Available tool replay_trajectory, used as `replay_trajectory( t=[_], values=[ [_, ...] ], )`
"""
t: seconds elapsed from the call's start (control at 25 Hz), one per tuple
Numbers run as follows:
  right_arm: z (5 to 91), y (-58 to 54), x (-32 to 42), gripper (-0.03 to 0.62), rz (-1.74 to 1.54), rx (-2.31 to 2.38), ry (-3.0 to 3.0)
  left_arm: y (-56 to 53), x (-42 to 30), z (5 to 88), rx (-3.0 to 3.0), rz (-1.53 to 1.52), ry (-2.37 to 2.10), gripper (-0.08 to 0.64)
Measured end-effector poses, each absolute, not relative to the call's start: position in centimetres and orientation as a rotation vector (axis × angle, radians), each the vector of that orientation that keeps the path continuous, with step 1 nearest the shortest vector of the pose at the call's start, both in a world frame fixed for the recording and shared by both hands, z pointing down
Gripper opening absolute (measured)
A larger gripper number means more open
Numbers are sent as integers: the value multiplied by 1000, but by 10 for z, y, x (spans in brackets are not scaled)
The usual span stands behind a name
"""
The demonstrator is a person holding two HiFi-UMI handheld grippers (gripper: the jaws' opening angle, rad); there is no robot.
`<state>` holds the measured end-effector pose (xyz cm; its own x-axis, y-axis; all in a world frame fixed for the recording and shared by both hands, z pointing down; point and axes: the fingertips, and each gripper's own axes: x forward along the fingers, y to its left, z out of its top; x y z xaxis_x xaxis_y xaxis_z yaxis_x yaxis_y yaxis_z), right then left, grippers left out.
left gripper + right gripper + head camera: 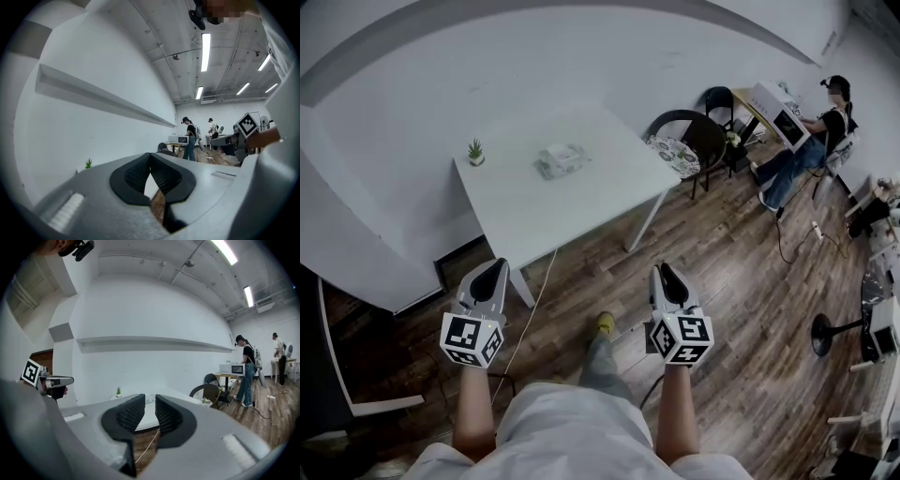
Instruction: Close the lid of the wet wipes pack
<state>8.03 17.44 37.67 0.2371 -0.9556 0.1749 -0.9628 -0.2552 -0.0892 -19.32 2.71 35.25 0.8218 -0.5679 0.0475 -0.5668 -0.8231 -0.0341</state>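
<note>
The wet wipes pack lies on the white table near its far side; at this distance I cannot tell how its lid stands. Both grippers are held over the wooden floor, well short of the table and pointing toward it. My left gripper has its fingertips touching with nothing between them, as the left gripper view also shows. My right gripper stands open with a narrow empty gap. In the right gripper view the table edge shows far beyond that gap.
A small potted plant stands at the table's far left corner. A black chair is beside the table's right end, and a seated person is at a desk beyond. A cable trails across the floor. A black stand base is at right.
</note>
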Motion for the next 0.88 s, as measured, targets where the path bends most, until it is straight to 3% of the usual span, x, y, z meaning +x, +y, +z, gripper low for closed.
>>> replay_trajectory(
  t=[0.88],
  values=[
    [440,-82,315,74,481,2208,-2076,-190,11,407,-2896,-336,1200,6]
  ],
)
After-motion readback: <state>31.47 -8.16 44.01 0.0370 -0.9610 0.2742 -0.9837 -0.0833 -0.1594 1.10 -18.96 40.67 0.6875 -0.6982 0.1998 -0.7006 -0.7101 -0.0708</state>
